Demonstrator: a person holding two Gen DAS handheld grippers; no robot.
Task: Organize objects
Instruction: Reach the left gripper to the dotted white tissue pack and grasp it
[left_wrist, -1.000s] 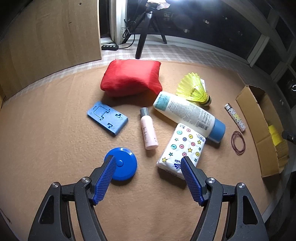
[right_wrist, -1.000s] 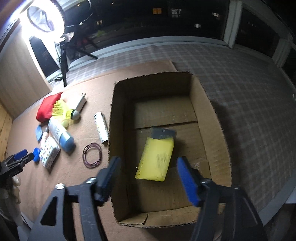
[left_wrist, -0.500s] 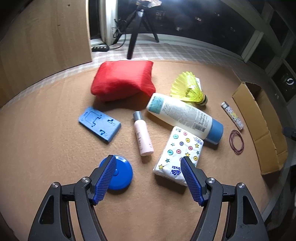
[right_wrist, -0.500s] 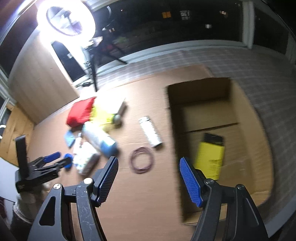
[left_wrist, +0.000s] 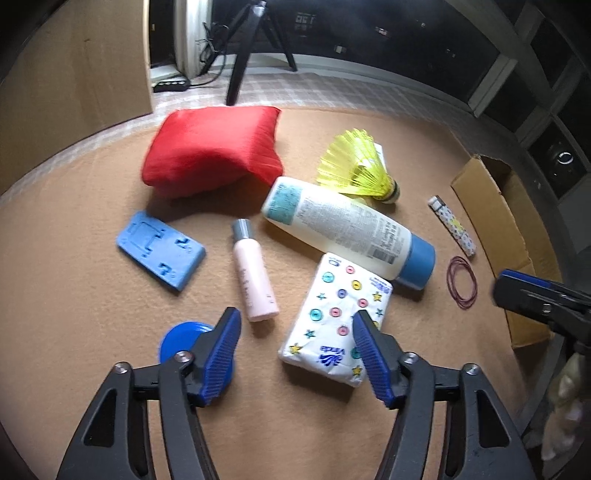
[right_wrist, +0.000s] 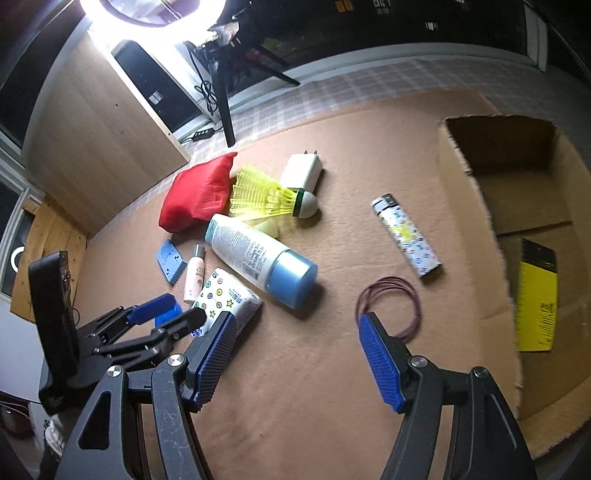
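The left gripper (left_wrist: 295, 354) is shown above the tan mat (left_wrist: 74, 302); its jaws have just been closing, yet nothing is gripped and only bare mat lies between them. A blue round disc (left_wrist: 181, 338) is partly hidden behind the left finger, and a tissue pack (left_wrist: 332, 314) lies partly behind the right finger. A pink bottle (left_wrist: 253, 275) lies ahead of the jaws, between a blue slab (left_wrist: 160, 249) and a large white bottle with a blue cap (left_wrist: 347, 229). A red pouch (left_wrist: 212, 147) and a yellow shuttlecock (left_wrist: 356, 166) lie farther back. The right gripper (right_wrist: 297, 360) is held released and empty over the mat, just beside a loop of rubber bands (right_wrist: 388, 302). A patterned lighter (right_wrist: 406, 236) lies between the loop and the cardboard box (right_wrist: 465, 229), in which a yellow flat item (right_wrist: 535, 299) is seen.
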